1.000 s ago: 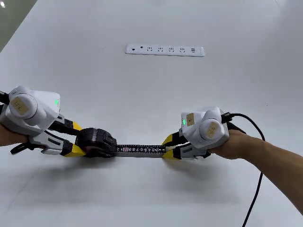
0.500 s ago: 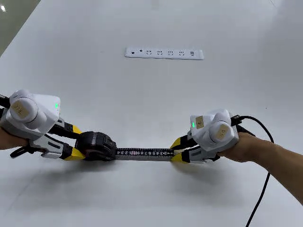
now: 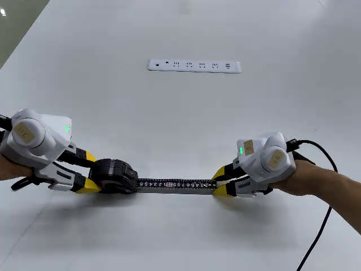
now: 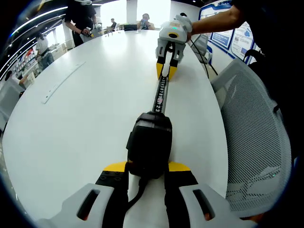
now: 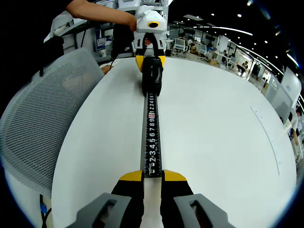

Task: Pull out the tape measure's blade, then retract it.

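Observation:
A black tape measure case (image 3: 114, 175) rests on the white table, with my left gripper (image 3: 92, 171) shut on it; in the left gripper view the case (image 4: 149, 149) sits between the yellow-tipped jaws. Its dark numbered blade (image 3: 175, 184) runs right along the table to my right gripper (image 3: 219, 182), which is shut on the blade's end. In the right gripper view the blade (image 5: 152, 140) stretches from the right gripper (image 5: 152, 176) to the case (image 5: 152, 76). The left gripper view shows the blade (image 4: 162, 91) reaching the right gripper (image 4: 166, 70).
A white power strip (image 3: 194, 66) lies farther back on the table (image 3: 169, 118). A black cable (image 3: 318, 226) trails from the right hand. A grey mesh chair (image 5: 42, 118) stands at the table's near edge. Several people sit at the room's far end.
My right gripper has moved to the right with the blade's end, drawing more blade out of the case. The left gripper and the case have stayed almost still.

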Demonstrator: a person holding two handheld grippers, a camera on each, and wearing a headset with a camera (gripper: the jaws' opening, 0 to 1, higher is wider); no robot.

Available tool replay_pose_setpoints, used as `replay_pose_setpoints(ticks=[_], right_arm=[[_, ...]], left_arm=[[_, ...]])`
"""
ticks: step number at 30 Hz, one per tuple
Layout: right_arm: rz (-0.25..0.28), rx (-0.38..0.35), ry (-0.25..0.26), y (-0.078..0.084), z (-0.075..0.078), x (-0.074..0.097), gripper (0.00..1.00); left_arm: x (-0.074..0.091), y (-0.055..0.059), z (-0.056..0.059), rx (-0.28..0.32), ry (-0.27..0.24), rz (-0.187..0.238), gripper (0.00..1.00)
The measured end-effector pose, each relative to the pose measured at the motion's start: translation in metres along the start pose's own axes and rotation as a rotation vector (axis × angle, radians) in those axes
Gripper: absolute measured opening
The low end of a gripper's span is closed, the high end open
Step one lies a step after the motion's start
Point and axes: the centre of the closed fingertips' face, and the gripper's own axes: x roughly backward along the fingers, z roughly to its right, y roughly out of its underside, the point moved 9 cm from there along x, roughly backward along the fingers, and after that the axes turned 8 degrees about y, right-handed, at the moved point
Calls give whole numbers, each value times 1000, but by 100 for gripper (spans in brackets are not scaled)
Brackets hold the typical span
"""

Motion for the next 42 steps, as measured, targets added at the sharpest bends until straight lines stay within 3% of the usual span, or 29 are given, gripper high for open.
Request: replay_pose_setpoints(ticks=[42], right_arm=[[-64,-42,21,36,1,34,9]], left_arm=[[-1,-2,1,-1,2,-9,23]])
